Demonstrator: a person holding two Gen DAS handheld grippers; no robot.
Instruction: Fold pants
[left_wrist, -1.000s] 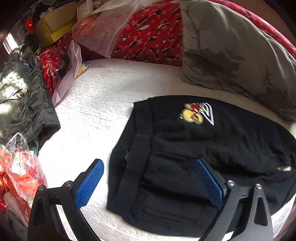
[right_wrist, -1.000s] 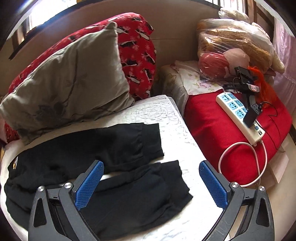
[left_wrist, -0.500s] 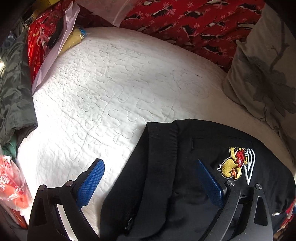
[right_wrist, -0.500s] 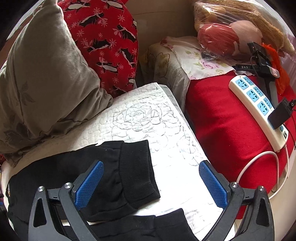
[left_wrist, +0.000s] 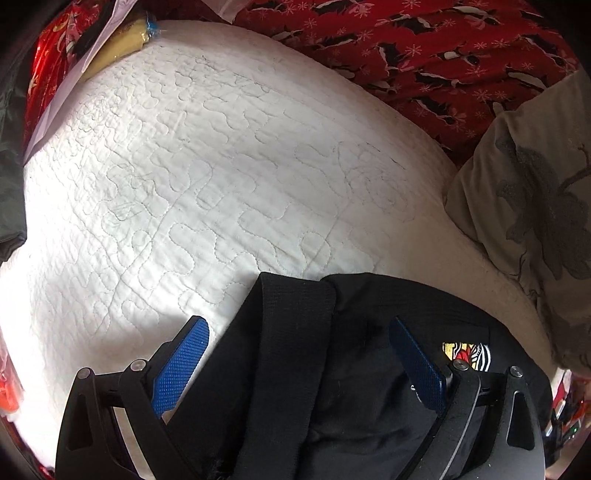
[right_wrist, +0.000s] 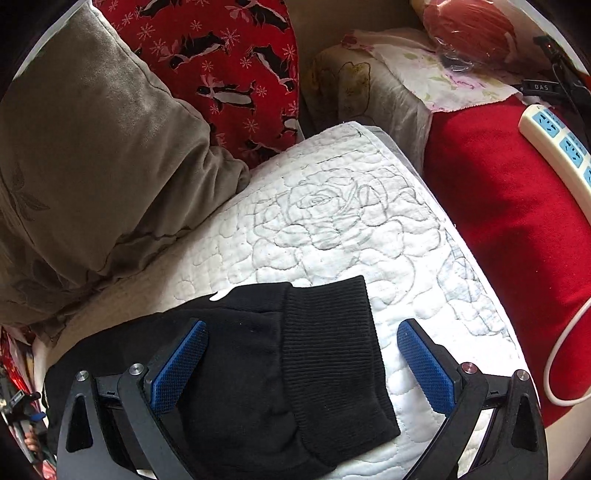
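Note:
Black pants (left_wrist: 332, 387) lie flat on a white quilted bed (left_wrist: 207, 173). In the left wrist view their wide waistband (left_wrist: 291, 339) runs between the blue pads of my left gripper (left_wrist: 299, 362), which is open and close above it. A yellow and red embroidered patch (left_wrist: 467, 354) shows just right of the right pad. In the right wrist view the ribbed cuff (right_wrist: 332, 350) of one pant leg (right_wrist: 240, 369) lies between the pads of my right gripper (right_wrist: 303, 362), also open and low over the cloth. The second leg is out of view.
A grey-brown pillow (right_wrist: 92, 147) and a red penguin-print cushion (right_wrist: 229, 59) lie along the far side of the bed. A red blanket (right_wrist: 498, 221) with a white power strip (right_wrist: 554, 136) and cable sits right of the bed (right_wrist: 332, 221). Bags and a yellow packet (left_wrist: 122, 40) crowd the left edge.
Both grippers have moved forward and down toward the pants. The left now straddles the waistband, the right straddles the far leg's cuff. Both stayed open.

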